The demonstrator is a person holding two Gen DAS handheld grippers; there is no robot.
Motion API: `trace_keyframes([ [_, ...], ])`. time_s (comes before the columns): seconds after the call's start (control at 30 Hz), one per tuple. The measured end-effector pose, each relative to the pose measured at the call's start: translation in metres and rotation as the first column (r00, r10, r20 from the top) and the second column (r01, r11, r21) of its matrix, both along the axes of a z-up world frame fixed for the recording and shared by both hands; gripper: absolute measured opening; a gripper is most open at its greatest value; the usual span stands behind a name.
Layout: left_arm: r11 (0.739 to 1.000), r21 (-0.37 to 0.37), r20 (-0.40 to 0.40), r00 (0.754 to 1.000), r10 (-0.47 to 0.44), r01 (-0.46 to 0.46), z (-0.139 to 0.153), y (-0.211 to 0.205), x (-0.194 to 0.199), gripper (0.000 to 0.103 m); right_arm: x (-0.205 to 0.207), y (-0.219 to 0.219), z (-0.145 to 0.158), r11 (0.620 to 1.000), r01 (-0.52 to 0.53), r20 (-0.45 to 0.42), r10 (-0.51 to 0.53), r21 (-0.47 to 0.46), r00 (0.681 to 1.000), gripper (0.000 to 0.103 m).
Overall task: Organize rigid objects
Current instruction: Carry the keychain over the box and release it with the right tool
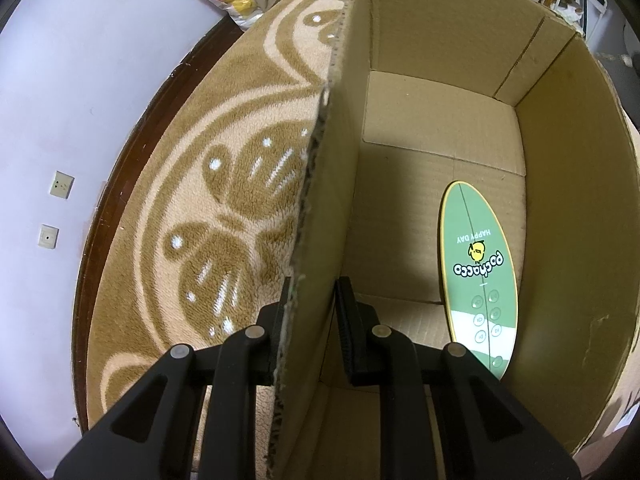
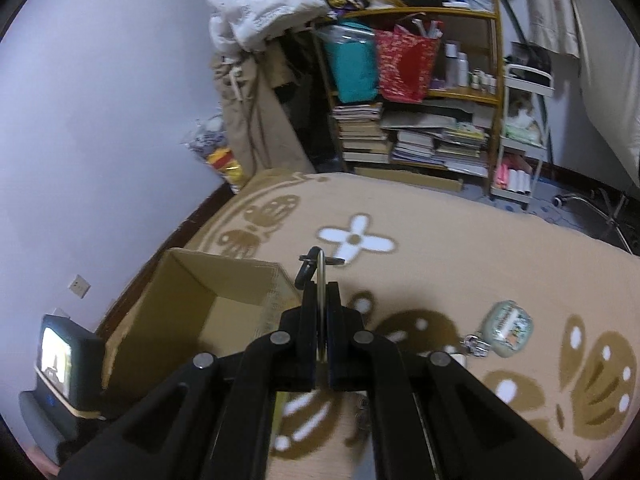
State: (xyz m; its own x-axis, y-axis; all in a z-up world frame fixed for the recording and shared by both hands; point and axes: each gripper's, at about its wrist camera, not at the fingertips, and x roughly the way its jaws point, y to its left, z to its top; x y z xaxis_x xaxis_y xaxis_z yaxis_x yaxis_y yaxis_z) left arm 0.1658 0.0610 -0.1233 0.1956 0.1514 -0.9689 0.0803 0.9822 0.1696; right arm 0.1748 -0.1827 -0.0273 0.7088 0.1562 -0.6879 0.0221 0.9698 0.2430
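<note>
In the left wrist view my left gripper (image 1: 314, 292) is shut on the upright side wall of an open cardboard box (image 1: 440, 20), one finger outside it and one inside. On the box floor lies a green oval Pochacco board (image 1: 476, 264), close to the right wall. In the right wrist view my right gripper (image 2: 321, 292) is shut on a metal ring (image 2: 321, 264) with a black clip, held in the air over the carpet to the right of the box (image 2: 224, 280). A pale green case (image 2: 507, 328) with a small keychain lies on the carpet at the right.
A beige carpet (image 2: 460, 240) with brown patterns covers the floor. A crowded bookshelf (image 2: 420, 136) and a white trolley (image 2: 524, 132) stand at the back. A small lit screen (image 2: 60, 352) sits by the wall, left of the box. A bagged plush toy (image 2: 224, 160) leans in the corner.
</note>
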Motion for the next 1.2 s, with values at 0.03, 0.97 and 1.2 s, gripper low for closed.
trace_keyframes([
  [0.03,1.000,-0.003,-0.001,1.000,0.001,-0.001,0.000,0.001,0.000,0.017,0.000,0.006,0.002,1.000,-0.015,0.006,0.015,0.004,1.000,0.005],
  [0.97,0.999,-0.034,0.000,1.000,0.005,-0.005,0.000,0.006,0.002,0.013,-0.001,0.063,-0.036,0.990,-0.140,-0.088,0.139,0.006,0.986,0.005],
  [1.2,0.999,-0.034,0.000,1.000,0.005,-0.005,0.000,0.005,0.001,0.013,-0.007,0.050,-0.029,0.992,-0.122,-0.077,0.124,0.042,0.989,0.012],
])
